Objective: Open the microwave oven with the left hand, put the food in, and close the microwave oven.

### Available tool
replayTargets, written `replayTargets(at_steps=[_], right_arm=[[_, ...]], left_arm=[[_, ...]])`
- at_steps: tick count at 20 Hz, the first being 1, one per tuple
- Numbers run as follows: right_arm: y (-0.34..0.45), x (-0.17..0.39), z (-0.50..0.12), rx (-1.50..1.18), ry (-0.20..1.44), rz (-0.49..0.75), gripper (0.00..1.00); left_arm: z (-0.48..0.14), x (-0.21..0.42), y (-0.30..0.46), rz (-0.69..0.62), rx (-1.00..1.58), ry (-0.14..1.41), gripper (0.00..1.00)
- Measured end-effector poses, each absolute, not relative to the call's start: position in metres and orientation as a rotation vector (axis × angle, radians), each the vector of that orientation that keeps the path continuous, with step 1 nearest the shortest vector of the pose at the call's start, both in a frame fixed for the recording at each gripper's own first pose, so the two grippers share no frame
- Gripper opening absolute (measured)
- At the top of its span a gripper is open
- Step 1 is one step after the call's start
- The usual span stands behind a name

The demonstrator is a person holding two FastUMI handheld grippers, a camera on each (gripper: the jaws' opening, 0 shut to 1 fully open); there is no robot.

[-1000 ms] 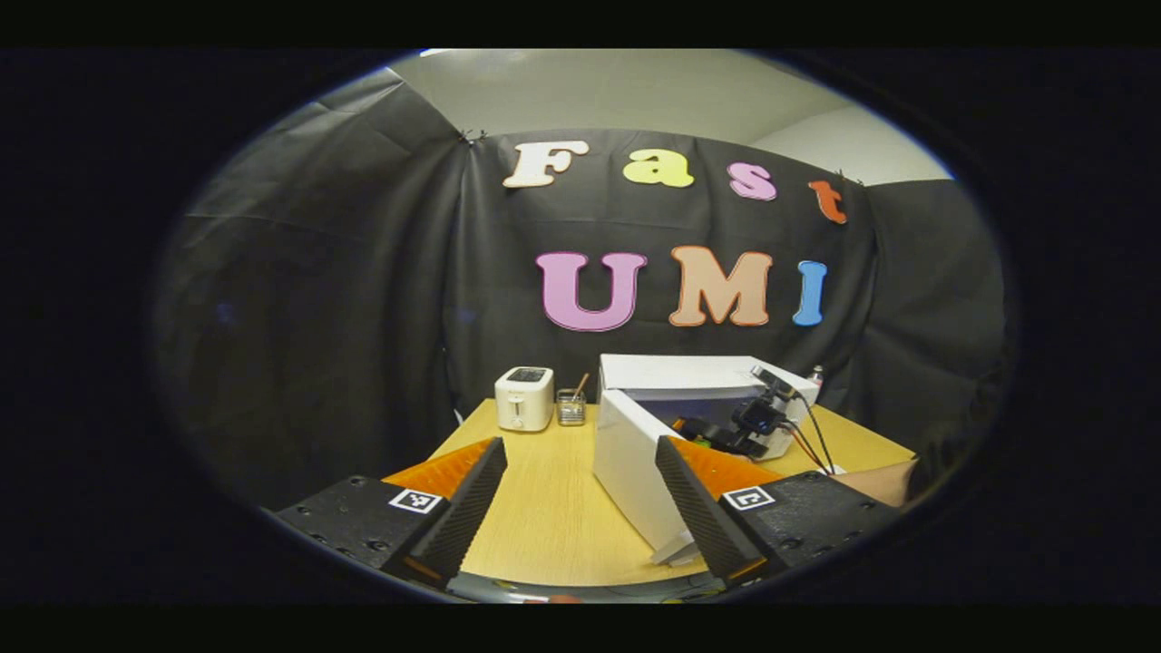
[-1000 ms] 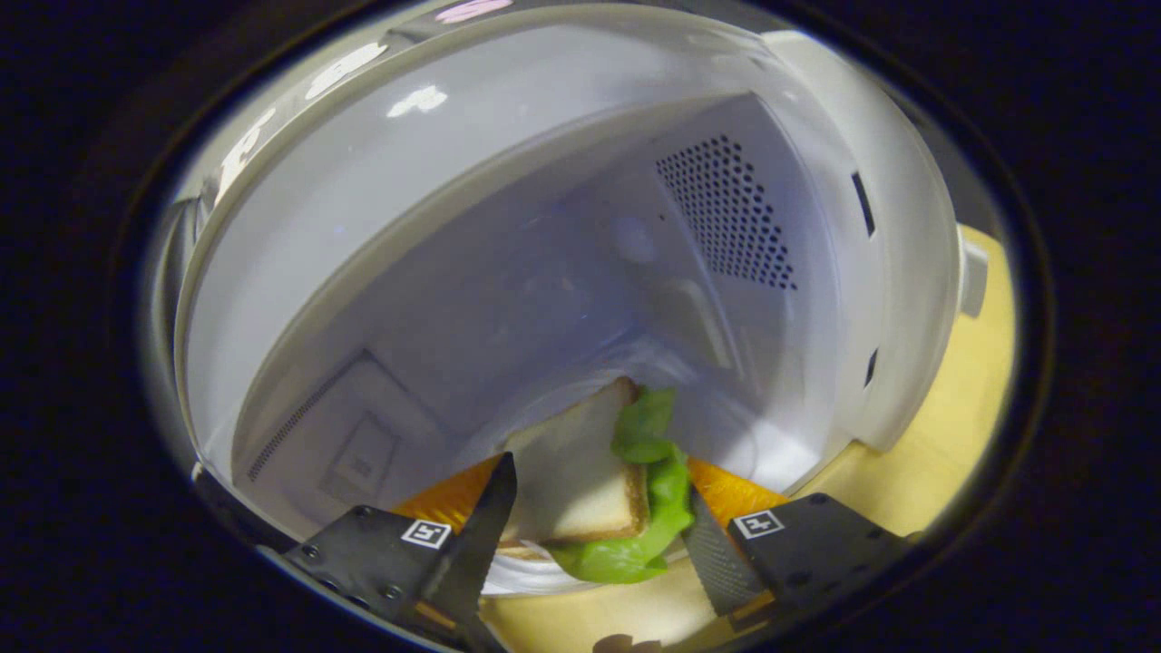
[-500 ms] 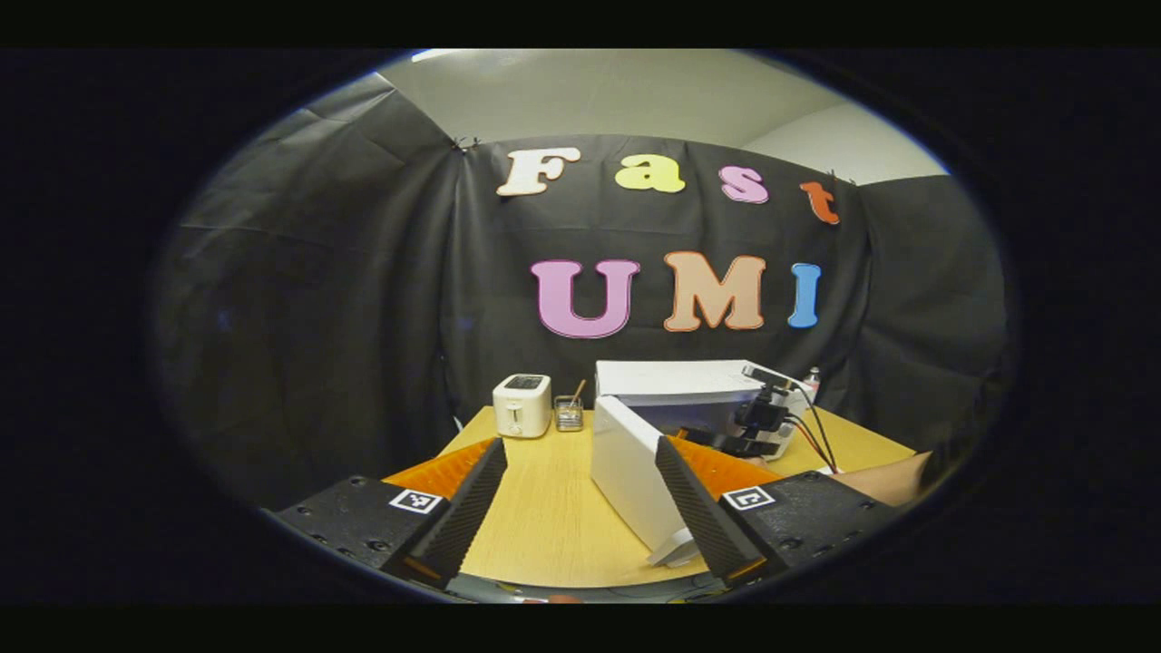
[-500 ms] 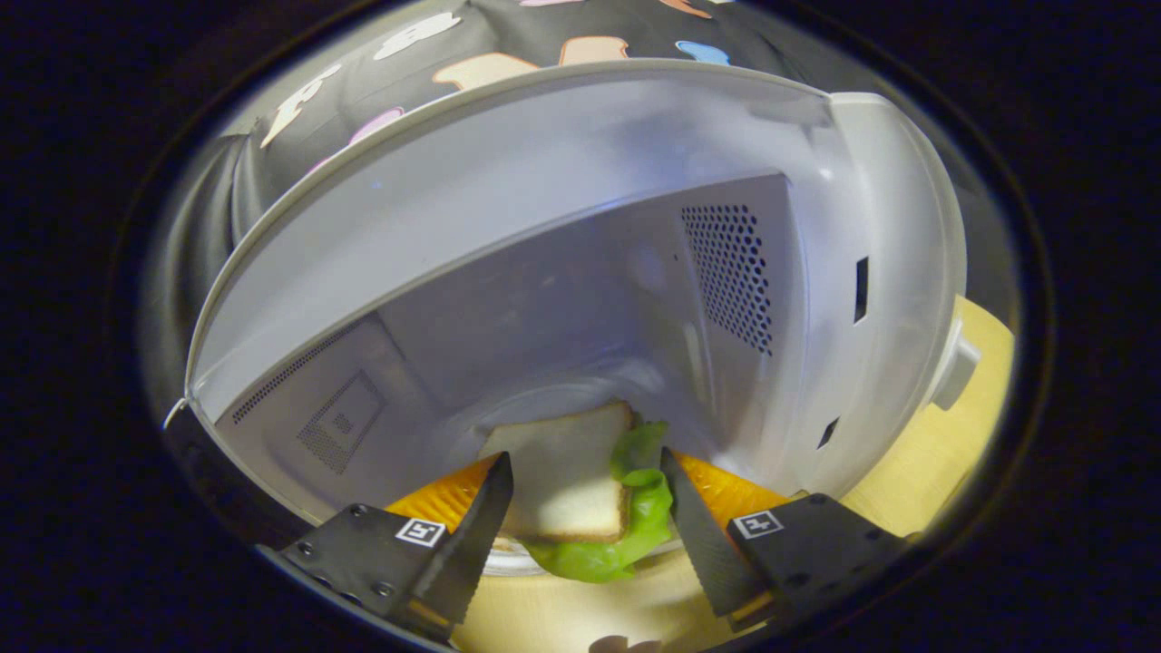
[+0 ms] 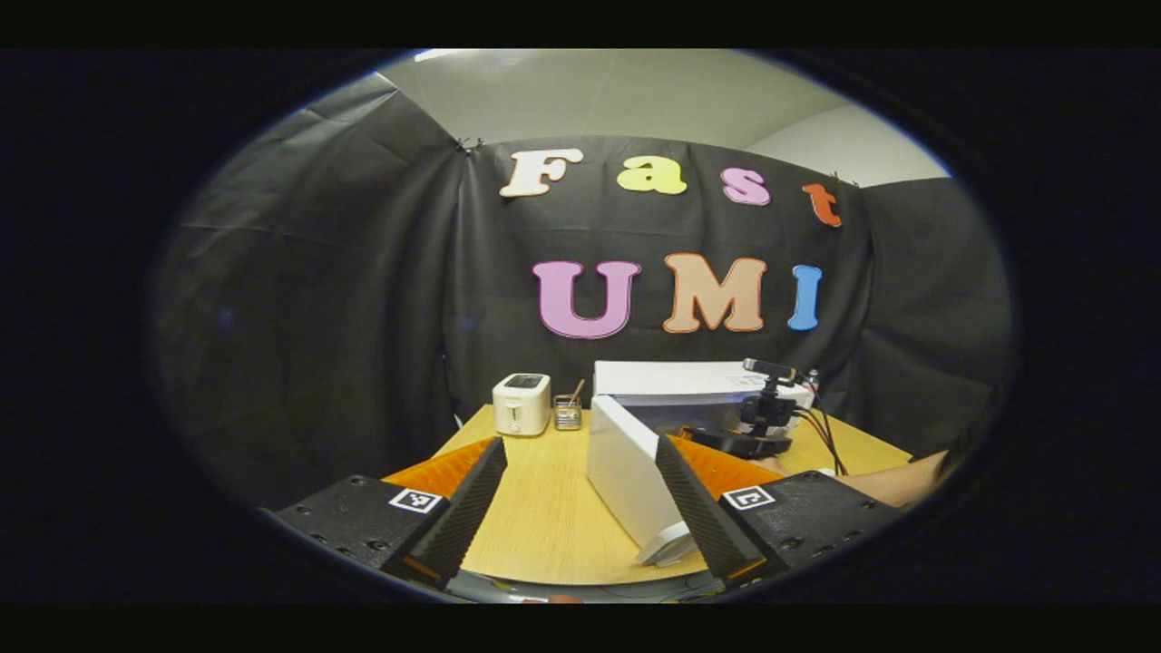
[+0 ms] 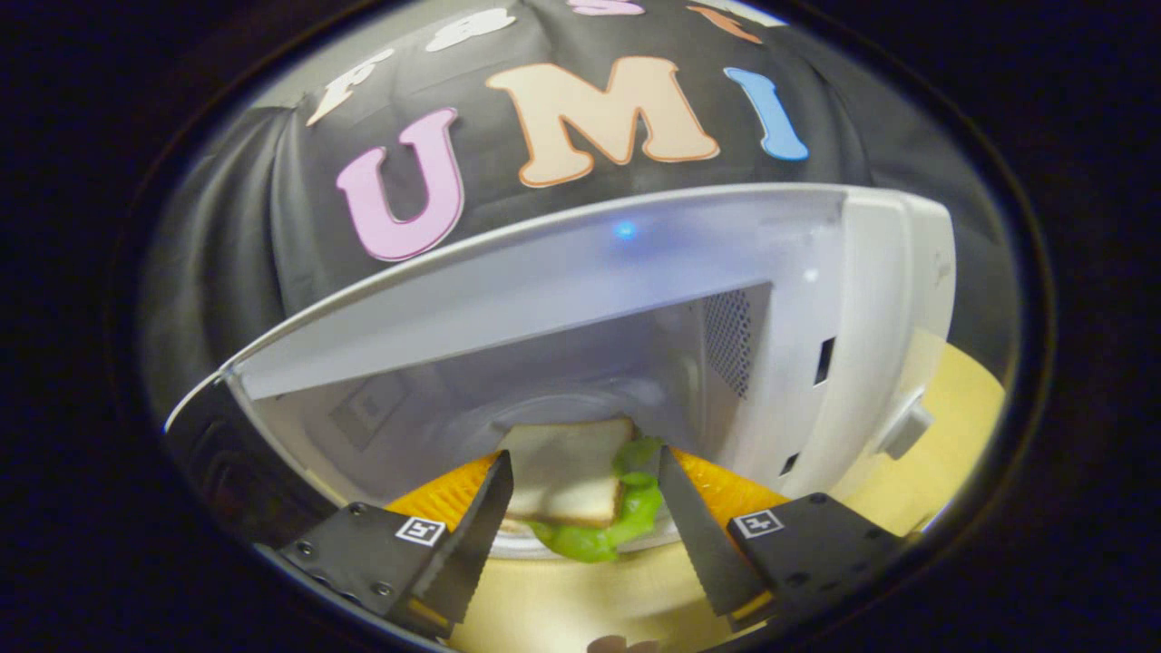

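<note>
My right tongs (image 6: pixel 580 517) stand wide at the mouth of the microwave oven (image 6: pixel 635 299), fingers either side of the sandwich (image 6: pixel 567 472) without pressing it; it lies just inside on the turntable plate (image 6: pixel 653 542). I judge the food delivered. My left tongs (image 5: pixel 576 508) hang wide and empty over the tabletop (image 5: pixel 544 508), with the open door (image 5: pixel 626 472) just ahead to the right. What is left: pull the right tongs clear, then swing the door shut.
</note>
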State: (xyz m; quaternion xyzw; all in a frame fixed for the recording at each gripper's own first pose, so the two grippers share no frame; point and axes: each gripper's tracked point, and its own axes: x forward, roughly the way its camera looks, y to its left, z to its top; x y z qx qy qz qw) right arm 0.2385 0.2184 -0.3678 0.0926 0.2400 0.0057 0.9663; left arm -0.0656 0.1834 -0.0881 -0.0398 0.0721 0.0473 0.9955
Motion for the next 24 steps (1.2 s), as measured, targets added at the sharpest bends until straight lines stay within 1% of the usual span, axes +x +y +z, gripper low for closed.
replayTargets(at_steps=[3,4,7,9,12,15,16,17,19,20,22,23,24], right_arm=[[0.21,0.208,-0.342,0.102,0.447,0.107,0.98],[0.204,0.2,-0.331,0.089,0.43,0.124,0.92],[0.186,0.175,-0.295,0.103,0.39,0.167,0.92],[0.169,0.161,-0.275,0.103,0.361,0.189,0.92],[0.148,0.138,-0.243,0.082,0.32,0.226,0.92],[0.135,0.113,-0.205,0.081,0.272,0.25,0.92],[0.129,0.108,-0.194,0.072,0.256,0.249,0.92],[0.123,0.102,-0.184,0.061,0.243,0.246,0.98],[0.115,0.095,-0.165,0.05,0.213,0.241,0.98],[0.111,0.093,-0.155,0.043,0.198,0.238,0.98],[0.105,0.086,-0.143,0.027,0.183,0.233,0.98],[0.102,0.085,-0.142,0.023,0.185,0.233,0.98],[0.101,0.082,-0.138,0.026,0.184,0.235,0.98]], left_arm=[[-0.087,-0.065,0.179,0.092,-0.065,0.127,0.97],[-0.086,-0.064,0.18,0.098,-0.062,0.121,0.97],[-0.086,-0.068,0.182,0.127,-0.045,0.094,0.98],[-0.086,-0.072,0.183,0.147,-0.016,0.08,0.96],[-0.107,-0.08,0.186,0.167,0.048,0.102,0.97],[-0.129,-0.085,0.185,0.175,0.051,0.133,0.98],[-0.138,-0.085,0.182,0.166,0.044,0.146,0.96],[-0.147,-0.085,0.183,0.175,0.039,0.162,0.95],[-0.165,-0.083,0.181,0.161,0.009,0.192,0.83],[-0.176,-0.083,0.173,0.135,-0.013,0.222,0.72],[-0.189,-0.079,0.171,0.122,-0.013,0.257,0.64],[-0.194,-0.076,0.175,0.141,0.008,0.261,0.57],[-0.202,-0.076,0.177,0.151,0.018,0.278,0.38]])
